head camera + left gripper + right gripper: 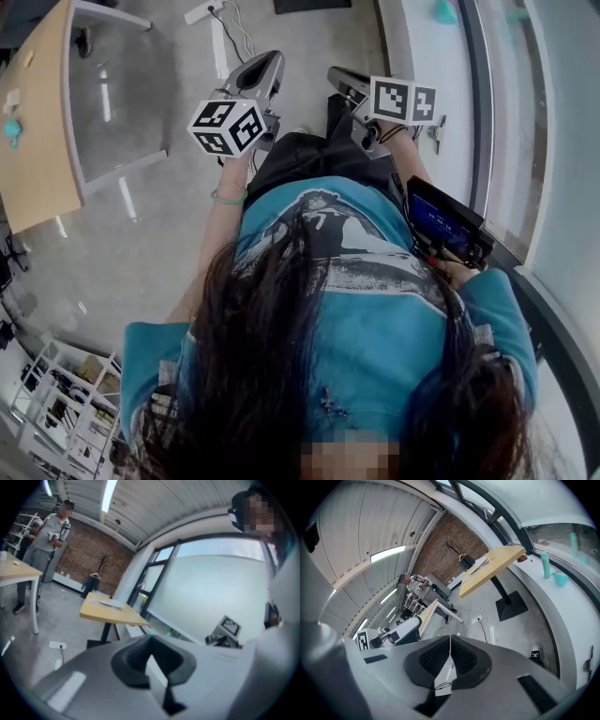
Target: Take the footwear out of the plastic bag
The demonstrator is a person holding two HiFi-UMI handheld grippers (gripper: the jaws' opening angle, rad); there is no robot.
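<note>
Here a person stands on a grey floor (141,234), seen from above, with a two-jaw tool held out in each hand at waist height. The left gripper (150,644) has its jaws pressed together with nothing between them. The right gripper (450,641) is the same: jaws closed, empty. The two tools sit near each other, side by side.

Neither the plastic bag nor the footwear it should hold shows in any view, so where they lie cannot be told. One black-and-white shoe (536,652) shows on the floor near the window wall. It may simply be on the person's own foot.

A wooden surface (33,141) stands to the left, its corner nearest the person. Another wooden surface (487,571) on a black post stands further off. A white power strip (202,11) and its cable lie on the floor ahead.

Likely risks: a foot could catch the cable or strip while the person looks down at the tools. The tools, held so close, could knock together. Closed jaws would only push a bag away, so they must open before any grab. Thin plastic could tear or bunch if it is pinched along with the shoe.
</note>
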